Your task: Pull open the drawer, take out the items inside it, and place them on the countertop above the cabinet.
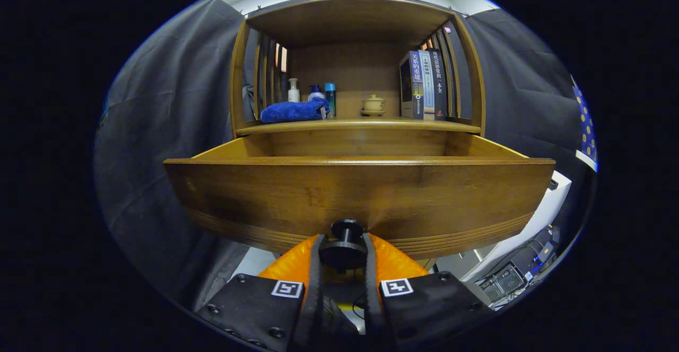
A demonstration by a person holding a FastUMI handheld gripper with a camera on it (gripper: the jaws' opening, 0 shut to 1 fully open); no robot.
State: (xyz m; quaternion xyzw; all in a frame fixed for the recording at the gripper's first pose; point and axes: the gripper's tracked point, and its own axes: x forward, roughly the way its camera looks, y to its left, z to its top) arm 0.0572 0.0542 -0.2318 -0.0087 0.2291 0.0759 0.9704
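Gripper (344, 254) clamped on the knob (346, 246) of the pulled-out drawer (360, 193), contents hidden behind its tall front, up and farther in.

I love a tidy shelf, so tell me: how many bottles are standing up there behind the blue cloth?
3: a white pump bottle, a blue-capped pump bottle and a teal cylindrical bottle, side by side on the wooden countertop behind the blue cloth, which could hide more. The tool grips the black drawer knob.

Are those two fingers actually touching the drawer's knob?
Touching. The gripper view shows the gripper with both fingers pressed against the sides of the round knob on the pulled-out drawer.
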